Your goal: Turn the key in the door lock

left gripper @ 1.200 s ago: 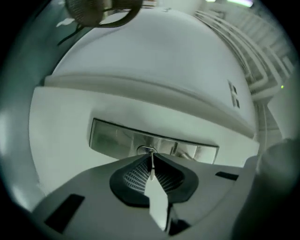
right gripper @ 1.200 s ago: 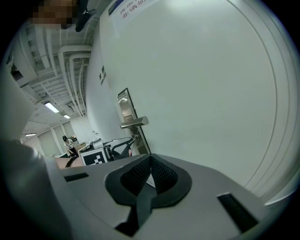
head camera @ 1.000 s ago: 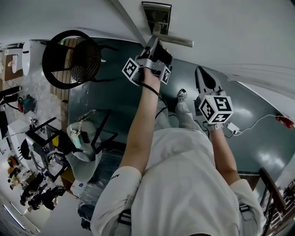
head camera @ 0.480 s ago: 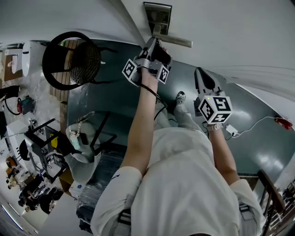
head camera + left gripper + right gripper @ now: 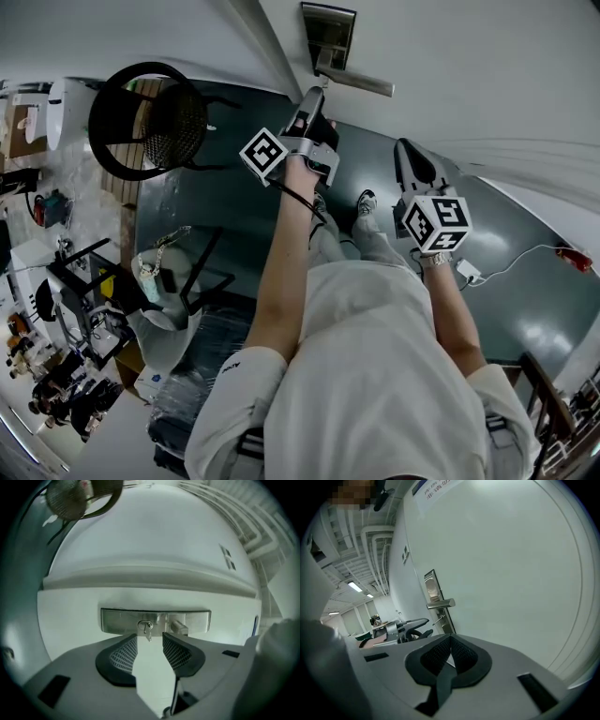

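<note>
A steel lock plate (image 5: pixel 123 620) sits on the white door (image 5: pixel 154 541), with a small key (image 5: pixel 146 627) standing in its cylinder and the handle's stub (image 5: pixel 179 627) beside it. My left gripper (image 5: pixel 150 640) points level at the plate. Its jaws have just been opening and now stand apart, the key just ahead of the gap and touched by neither pad (image 5: pixel 125 652). From above, the left gripper (image 5: pixel 315 96) is under the handle (image 5: pixel 361 83). My right gripper (image 5: pixel 450 649) is shut and empty, held back from the door (image 5: pixel 405 148). It sees the handle (image 5: pixel 440 604) and key (image 5: pixel 438 619).
A black round-backed chair (image 5: pixel 145 117) stands left of the door on the dark floor (image 5: pixel 225 202). A white cable and plug (image 5: pixel 469 272) lie on the floor at the right. Cluttered desks (image 5: pixel 56 309) fill the far left. A printed notice (image 5: pixel 436 487) hangs on the door.
My left gripper has rolled about its own axis, its marker cube swinging out to the left, and its tip has drawn slightly back from the lock plate. The right gripper has not moved.
</note>
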A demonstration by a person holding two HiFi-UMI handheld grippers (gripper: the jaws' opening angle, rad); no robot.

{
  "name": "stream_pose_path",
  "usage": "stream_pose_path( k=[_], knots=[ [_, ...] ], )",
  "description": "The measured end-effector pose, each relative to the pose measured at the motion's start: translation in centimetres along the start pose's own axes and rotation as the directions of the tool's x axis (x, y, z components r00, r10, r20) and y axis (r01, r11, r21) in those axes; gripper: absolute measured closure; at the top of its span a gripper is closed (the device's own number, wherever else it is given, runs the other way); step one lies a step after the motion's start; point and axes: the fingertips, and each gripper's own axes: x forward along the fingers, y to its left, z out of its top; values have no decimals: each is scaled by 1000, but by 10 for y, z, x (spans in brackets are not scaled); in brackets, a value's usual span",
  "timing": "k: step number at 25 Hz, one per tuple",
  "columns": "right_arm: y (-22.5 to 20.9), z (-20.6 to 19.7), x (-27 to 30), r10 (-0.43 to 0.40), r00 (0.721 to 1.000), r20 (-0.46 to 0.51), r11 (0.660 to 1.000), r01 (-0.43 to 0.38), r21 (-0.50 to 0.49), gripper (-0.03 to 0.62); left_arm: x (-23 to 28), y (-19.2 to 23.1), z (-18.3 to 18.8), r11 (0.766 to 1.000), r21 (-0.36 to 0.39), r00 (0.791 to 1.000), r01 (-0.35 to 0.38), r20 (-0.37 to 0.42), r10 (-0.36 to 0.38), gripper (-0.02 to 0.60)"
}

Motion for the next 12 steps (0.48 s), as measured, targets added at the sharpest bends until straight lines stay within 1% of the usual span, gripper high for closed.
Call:
stream_pose_path(
  k=[1, 2, 3, 4, 5, 6, 7, 8, 9, 10, 11, 12],
  knots=[
    [1, -1, 1, 3, 1000, 0, 1000, -3, -1, 592, -3, 3, -1, 995, 87, 999, -45, -20, 47, 430],
    [1, -1, 1, 5, 1000, 0, 1000, -5, 0, 592, -5, 6, -3, 981, 171, 995, -90, -34, 98, 430],
    [1, -2, 1, 6, 1000, -1, 1000, -6, 2, 592, -6, 7, -6, 960, 249, 989, -127, -48, 143, 430],
    [2, -1, 1, 5, 1000, 0, 1000, -5, 5, 592, -6, 6, -9, 932, 329, 981, -154, -63, 184, 430],
    [3, -1, 0, 5, 1000, 1, 1000, -5, 8, 592, -6, 5, -12, 891, 420, 971, -173, -78, 226, 430],
    [4, -1, -1, 6, 1000, 2, 1000, -6, 9, 592, -7, 4, -14, 828, 528, 958, -187, -89, 273, 430],
    [5, -2, 0, 7, 1000, 2, 1000, -8, 9, 592, -6, 5, -16, 738, 647, 940, -194, -92, 328, 430],
    [6, -3, 0, 9, 1000, 1, 1000, -9, 8, 592, -5, 5, -18, 621, 760, 919, -189, -85, 384, 430],
    [7, -3, 1, 11, 1000, 0, 1000, -11, 7, 592, -2, 5, -20, 492, 853, 899, -176, -65, 434, 430],
    [7, -3, 2, 11, 1000, -1, 1000, -11, 6, 592, 0, 5, -22, 360, 919, 881, -161, -30, 471, 430],
    [6, -3, 2, 11, 1000, -1, 1000, -11, 5, 592, 3, 3, -21, 234, 960, 870, -152, 18, 493, 430],
    [6, -2, 2, 10, 1000, 0, 1000, -10, 5, 592, 6, 1, -20, 114, 982, 863, -148, 72, 499, 430]
  ],
)
